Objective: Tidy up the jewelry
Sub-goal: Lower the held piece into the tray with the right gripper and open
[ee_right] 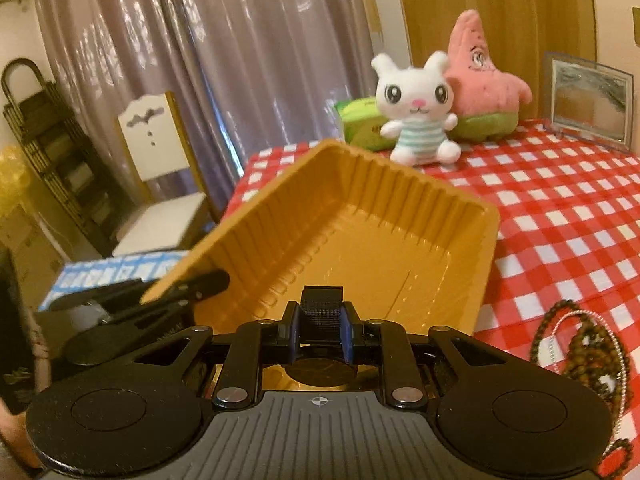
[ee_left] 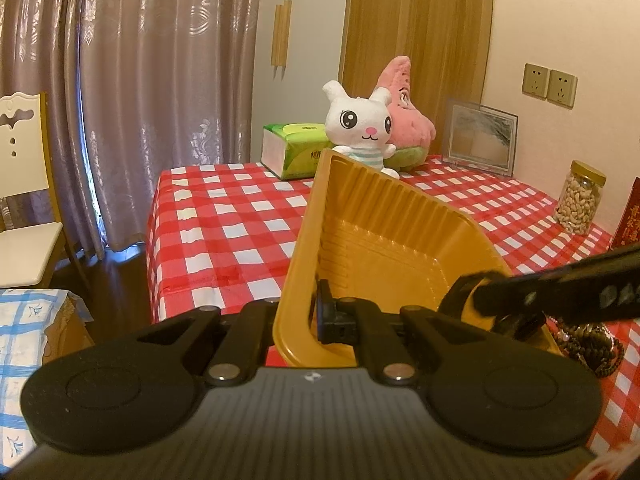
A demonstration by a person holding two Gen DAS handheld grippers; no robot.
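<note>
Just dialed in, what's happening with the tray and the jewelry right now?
The left tongs grip the gold tray by its side wall, holding it tilted above the checkered table. The right tongs pinch a black strap just over the tray's near edge. The tray looks empty; beaded necklaces lie on the cloth to its right.

Each gripper, left [ee_left: 298,312] and right [ee_right: 321,322], is black, with two big round discs, a grey ribbed middle part and shiny silver screws [ee_right: 231,395]. The right one has blue pads [ee_right: 347,338]. A small white mark [ee_left: 310,376], maybe a logo, sits on top.
</note>
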